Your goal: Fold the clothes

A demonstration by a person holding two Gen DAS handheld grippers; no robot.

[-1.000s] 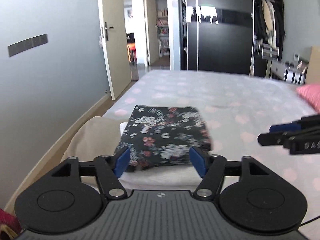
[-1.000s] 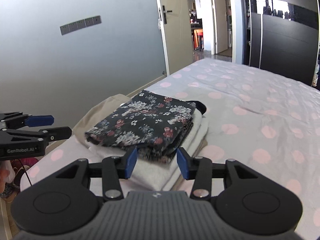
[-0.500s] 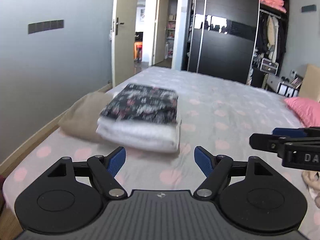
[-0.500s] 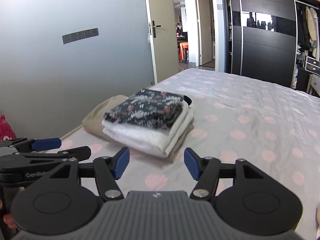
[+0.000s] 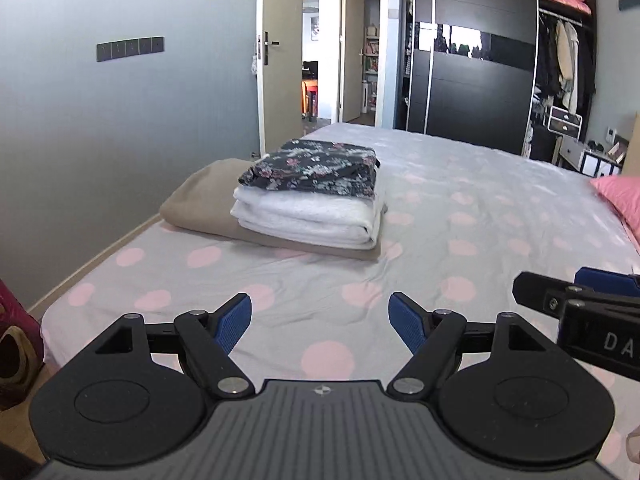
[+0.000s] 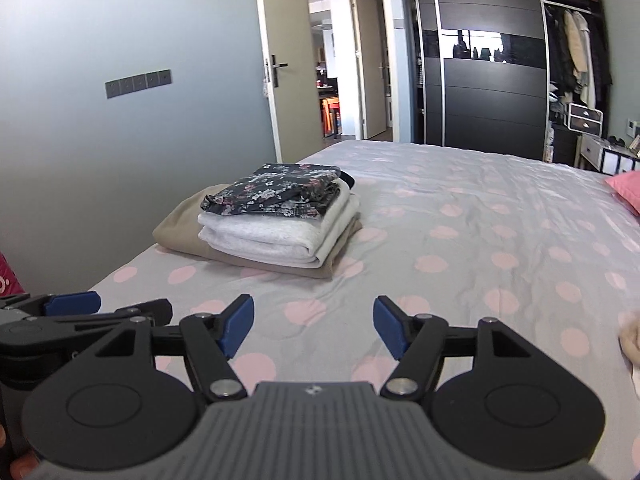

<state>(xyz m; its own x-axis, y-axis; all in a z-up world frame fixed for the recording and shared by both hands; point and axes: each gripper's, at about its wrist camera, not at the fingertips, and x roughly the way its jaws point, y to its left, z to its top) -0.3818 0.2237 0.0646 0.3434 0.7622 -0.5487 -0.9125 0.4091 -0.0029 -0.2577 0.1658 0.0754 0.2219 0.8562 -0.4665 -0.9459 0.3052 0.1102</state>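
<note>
Both your claws are spread wide with nothing in them right now: the left claw (image 5: 320,316) and the right claw (image 6: 314,322) hang side by side above the polka-dot bed (image 5: 460,216), well short of the stack. The stack sits toward the bed's left edge: floral garment (image 5: 316,168) on top, white folded piece (image 5: 308,216) under it, beige one (image 5: 196,204) at the bottom. Honestly the pile looks done, so the risk is mostly messing it up. The floral layer has a loose, rumpled front corner, and if you swing back in low you could snag it and drag the whole fold open. There's also a pale bit of cloth (image 6: 632,340) at the far right of the right wrist view, probably the next item, but it's mostly cut off so I can't tell how it's lying. Grab it blind and you'll likely pinch a bunched layer or the bedsheet along with it.
</note>
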